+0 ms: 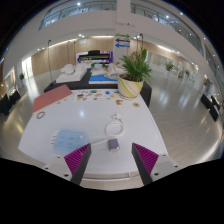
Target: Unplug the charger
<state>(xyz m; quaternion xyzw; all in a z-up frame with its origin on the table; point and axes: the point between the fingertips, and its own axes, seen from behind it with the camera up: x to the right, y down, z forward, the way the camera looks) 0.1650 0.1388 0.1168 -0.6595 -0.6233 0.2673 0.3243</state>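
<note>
My fingers (112, 163) stood spread, gripping nothing, aimed at the small charger (113, 144) low-centre on the white table (150, 125), lined up to straddle it.

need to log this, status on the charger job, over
Gripper open, holding nothing. Charger on white table, just ahead between the fingers, not gripped. Nothing in the way.

tabletop (140, 130): white
pads (147, 156): magenta, seen on the hand-held gripper (112, 160)
plant (134, 68): green leaves
pot (130, 88): pale yellow
board (51, 97): salmon pink
</note>
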